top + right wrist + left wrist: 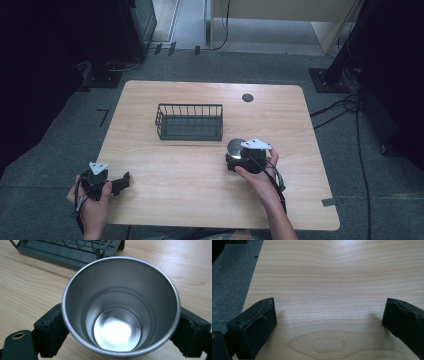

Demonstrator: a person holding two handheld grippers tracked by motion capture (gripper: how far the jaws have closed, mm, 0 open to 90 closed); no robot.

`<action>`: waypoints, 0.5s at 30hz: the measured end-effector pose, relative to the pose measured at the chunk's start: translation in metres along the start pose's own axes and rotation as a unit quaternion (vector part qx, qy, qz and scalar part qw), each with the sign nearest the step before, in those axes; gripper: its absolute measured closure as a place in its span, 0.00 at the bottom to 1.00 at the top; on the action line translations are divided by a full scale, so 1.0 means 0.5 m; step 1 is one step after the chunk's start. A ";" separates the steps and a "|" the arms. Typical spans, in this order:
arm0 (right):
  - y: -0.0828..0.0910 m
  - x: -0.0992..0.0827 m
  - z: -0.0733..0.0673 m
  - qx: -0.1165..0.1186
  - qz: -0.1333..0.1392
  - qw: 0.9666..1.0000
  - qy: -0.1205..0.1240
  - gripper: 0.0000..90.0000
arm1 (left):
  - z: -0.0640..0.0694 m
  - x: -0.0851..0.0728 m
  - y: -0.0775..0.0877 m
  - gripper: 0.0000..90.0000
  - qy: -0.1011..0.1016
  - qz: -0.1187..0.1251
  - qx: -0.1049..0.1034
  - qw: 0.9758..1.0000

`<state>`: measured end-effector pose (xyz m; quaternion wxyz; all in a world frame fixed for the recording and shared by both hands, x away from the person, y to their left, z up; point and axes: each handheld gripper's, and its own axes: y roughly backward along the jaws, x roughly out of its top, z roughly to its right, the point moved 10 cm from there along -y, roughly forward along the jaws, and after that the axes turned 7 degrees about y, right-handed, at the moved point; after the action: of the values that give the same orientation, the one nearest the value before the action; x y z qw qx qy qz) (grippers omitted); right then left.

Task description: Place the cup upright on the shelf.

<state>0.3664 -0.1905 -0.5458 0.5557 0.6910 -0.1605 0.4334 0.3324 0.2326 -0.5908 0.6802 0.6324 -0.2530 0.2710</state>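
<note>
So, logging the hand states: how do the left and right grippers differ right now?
The left gripper is open, with bare table between its jaws; the right gripper is shut on a steel cup. The left sits at the table's near-left edge; the right is beside the wire basket. Both are hand-held with black jaws.
</note>
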 end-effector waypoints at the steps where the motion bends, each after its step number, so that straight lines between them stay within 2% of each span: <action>1: -0.007 -0.002 0.000 -0.003 -0.001 1.000 0.000 0.14 | 0.000 0.000 0.000 0.00 0.000 0.000 0.000 1.000; 11: -0.023 -0.004 0.002 -0.018 0.004 1.000 -0.002 0.18 | 0.000 0.000 0.000 0.00 0.000 0.000 0.000 1.000; 15: -0.023 -0.004 0.002 -0.018 0.006 1.000 0.004 0.19 | 0.000 0.000 0.000 0.00 0.000 0.000 0.000 1.000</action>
<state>0.3735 -0.1880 -0.5545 0.5663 0.6782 -0.1697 0.4366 0.3324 0.2326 -0.5908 0.6801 0.6325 -0.2530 0.2709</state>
